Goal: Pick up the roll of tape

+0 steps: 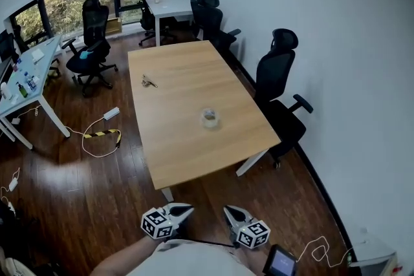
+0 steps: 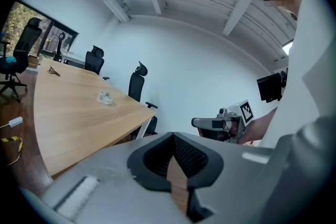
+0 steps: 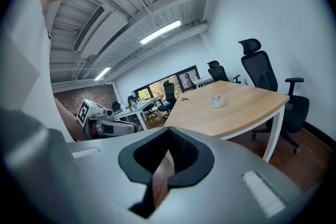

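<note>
As I look down over the office, a dark wood floor point(image 1: 71, 197) runs to windows point(image 1: 71, 0) at the far end. A big light-wood table point(image 1: 187, 152) fills the middle, with black office chairs point(image 1: 278, 81) along its right side. The roll of tape point(image 1: 210, 117) lies on the table, right of centre, and a small metal item point(image 1: 149, 81) lies farther off. My left gripper point(image 1: 186, 208) and right gripper point(image 1: 230, 211) sit short of the near edge, well apart from the tape, each with jaws pressed together on nothing.
</note>
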